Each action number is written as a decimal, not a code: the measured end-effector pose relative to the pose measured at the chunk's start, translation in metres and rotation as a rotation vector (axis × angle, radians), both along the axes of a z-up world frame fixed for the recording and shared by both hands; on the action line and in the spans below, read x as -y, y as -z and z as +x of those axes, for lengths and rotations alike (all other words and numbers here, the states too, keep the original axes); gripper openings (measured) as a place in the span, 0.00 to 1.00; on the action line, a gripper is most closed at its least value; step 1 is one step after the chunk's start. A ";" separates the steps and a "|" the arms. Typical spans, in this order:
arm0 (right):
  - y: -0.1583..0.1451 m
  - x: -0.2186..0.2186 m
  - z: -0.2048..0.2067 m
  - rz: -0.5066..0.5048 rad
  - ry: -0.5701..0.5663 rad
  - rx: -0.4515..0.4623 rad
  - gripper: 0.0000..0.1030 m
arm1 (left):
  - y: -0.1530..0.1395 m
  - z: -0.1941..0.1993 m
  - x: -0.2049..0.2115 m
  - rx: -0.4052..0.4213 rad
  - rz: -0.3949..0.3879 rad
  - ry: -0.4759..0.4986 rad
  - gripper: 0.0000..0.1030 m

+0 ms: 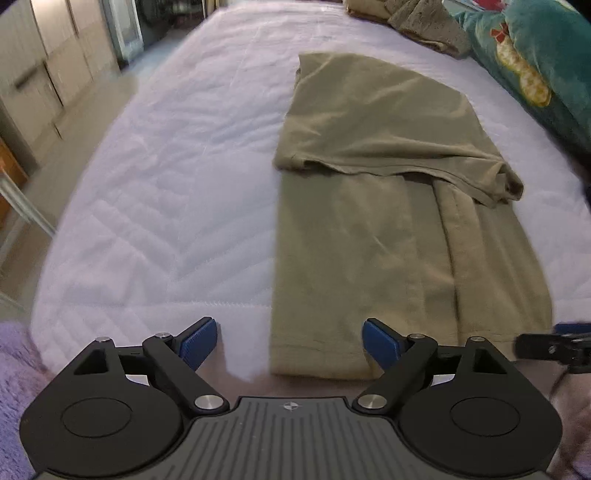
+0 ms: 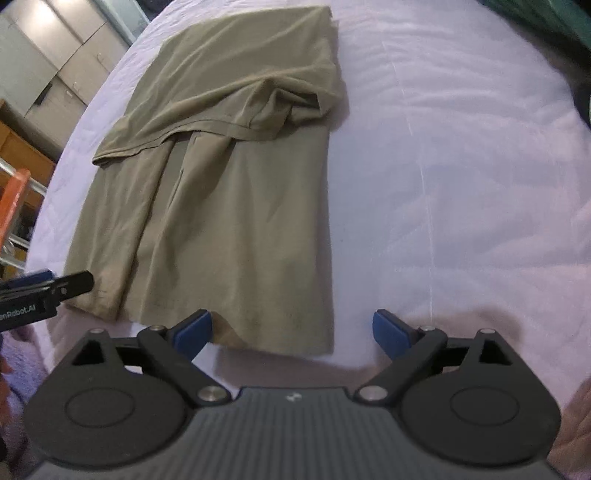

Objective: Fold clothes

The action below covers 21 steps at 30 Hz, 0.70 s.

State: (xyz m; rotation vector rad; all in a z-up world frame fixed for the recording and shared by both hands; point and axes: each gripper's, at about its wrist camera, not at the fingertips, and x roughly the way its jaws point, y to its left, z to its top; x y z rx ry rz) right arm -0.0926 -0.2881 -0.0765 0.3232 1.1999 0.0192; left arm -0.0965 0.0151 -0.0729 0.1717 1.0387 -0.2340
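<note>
An olive-green shirt (image 1: 388, 236) lies lengthwise on the white quilted bed (image 1: 166, 203), folded into a long strip with its sleeve part turned back over the middle. My left gripper (image 1: 290, 343) is open at the shirt's near left corner, its right pad over the hem. In the right wrist view the same shirt (image 2: 236, 221) lies ahead, and my right gripper (image 2: 291, 332) is open at the near right corner of the hem, holding nothing. Each gripper's tip shows at the edge of the other's view: the right one (image 1: 554, 347) and the left one (image 2: 44, 291).
A teal patterned pillow (image 1: 535, 66) and brownish folded cloth (image 1: 417, 22) lie at the bed's far right. Cabinets (image 1: 48, 66) line the left wall past the floor. A purple fuzzy fabric (image 1: 14, 387) sits at the near left edge. An orange ladder (image 2: 14, 206) stands left.
</note>
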 end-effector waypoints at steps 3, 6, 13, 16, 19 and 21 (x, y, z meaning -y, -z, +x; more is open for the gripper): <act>0.001 -0.003 0.003 -0.018 -0.012 -0.001 1.00 | 0.012 0.003 0.000 -0.005 0.001 0.000 0.89; 0.003 -0.006 0.005 -0.036 -0.025 -0.002 1.00 | 0.015 0.004 0.002 -0.004 0.018 0.006 0.99; 0.004 -0.016 0.010 -0.098 -0.071 -0.019 1.00 | 0.016 0.002 0.000 -0.005 -0.005 0.006 1.00; 0.005 -0.023 0.011 -0.138 -0.089 -0.032 1.00 | 0.016 -0.003 -0.001 0.017 -0.010 0.011 1.00; 0.004 -0.019 0.009 -0.112 -0.065 -0.023 1.00 | 0.015 -0.005 -0.003 0.010 -0.020 0.020 1.00; 0.001 -0.015 0.007 -0.067 -0.049 -0.024 1.00 | 0.013 -0.005 -0.005 -0.011 -0.038 0.022 1.00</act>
